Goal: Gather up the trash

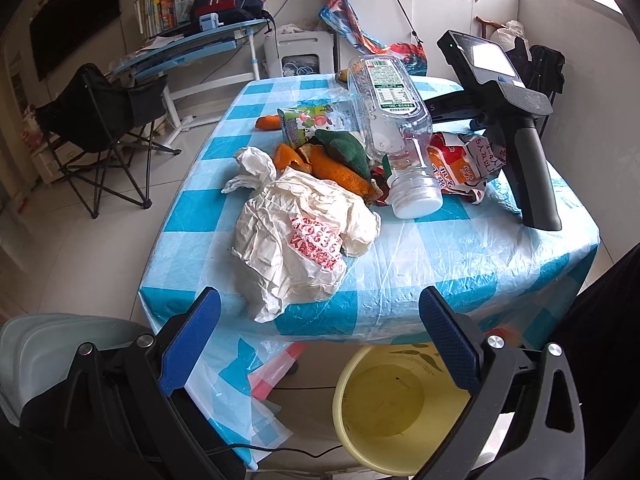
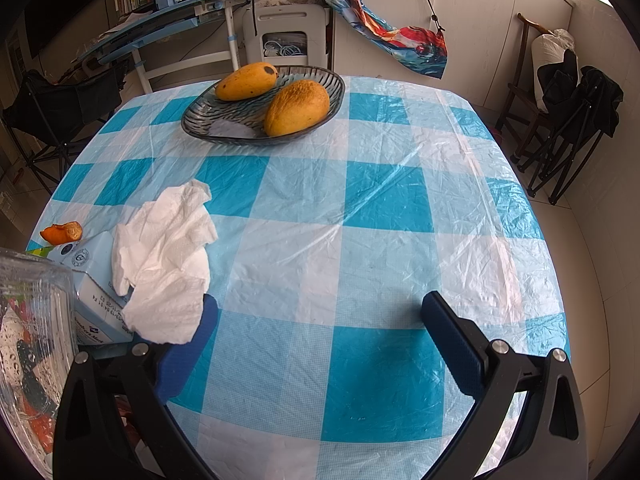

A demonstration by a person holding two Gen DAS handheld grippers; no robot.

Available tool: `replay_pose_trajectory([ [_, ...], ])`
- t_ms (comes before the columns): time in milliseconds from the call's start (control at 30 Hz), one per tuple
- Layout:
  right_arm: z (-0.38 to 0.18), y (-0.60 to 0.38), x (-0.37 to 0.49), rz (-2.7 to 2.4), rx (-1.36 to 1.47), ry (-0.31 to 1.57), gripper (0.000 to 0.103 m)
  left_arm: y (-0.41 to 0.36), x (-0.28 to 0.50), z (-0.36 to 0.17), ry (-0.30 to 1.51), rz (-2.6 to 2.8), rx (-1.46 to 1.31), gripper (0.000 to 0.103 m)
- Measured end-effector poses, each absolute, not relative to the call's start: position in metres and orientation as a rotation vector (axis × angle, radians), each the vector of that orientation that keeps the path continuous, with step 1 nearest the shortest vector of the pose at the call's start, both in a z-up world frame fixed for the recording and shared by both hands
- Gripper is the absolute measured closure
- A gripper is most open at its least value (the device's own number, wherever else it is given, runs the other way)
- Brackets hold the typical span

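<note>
A pile of trash lies on the blue-and-white checked table [image 1: 480, 248]: a crumpled white plastic bag [image 1: 296, 240] with red print, a white tissue [image 1: 250, 166], orange peels [image 1: 332, 168], a clear plastic bottle [image 1: 392, 128] with a white cap, a green snack wrapper [image 1: 304, 122] and a red wrapper [image 1: 464, 164]. My left gripper [image 1: 320, 340] is open at the table's near edge, just short of the plastic bag, above a yellow bin [image 1: 400, 404] on the floor. My right gripper [image 2: 320, 344] is open low over the table, its left finger beside a white tissue [image 2: 168, 256] on a blue tissue box [image 2: 96, 300].
A glass dish [image 2: 320, 112] with two mangoes [image 2: 296, 108] stands at the table's far side. The other handheld gripper [image 1: 516, 120] shows right of the pile in the left wrist view. A folding chair [image 1: 100, 128], a desk [image 1: 180, 48] and cabinets [image 1: 440, 0] stand beyond the table.
</note>
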State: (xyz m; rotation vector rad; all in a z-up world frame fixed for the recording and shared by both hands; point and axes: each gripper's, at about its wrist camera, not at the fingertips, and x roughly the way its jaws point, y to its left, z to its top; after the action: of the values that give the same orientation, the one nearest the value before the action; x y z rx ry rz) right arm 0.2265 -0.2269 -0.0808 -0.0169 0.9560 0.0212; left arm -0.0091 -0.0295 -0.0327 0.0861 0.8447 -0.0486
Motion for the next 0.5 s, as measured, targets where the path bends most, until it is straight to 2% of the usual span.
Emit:
replay_pose_trajectory([
  [500, -0.080, -0.227, 0.226, 0.021, -0.017, 0.956, 0.005, -0.007, -0.001, -0.034, 0.869, -0.031, -0.022, 0.007],
])
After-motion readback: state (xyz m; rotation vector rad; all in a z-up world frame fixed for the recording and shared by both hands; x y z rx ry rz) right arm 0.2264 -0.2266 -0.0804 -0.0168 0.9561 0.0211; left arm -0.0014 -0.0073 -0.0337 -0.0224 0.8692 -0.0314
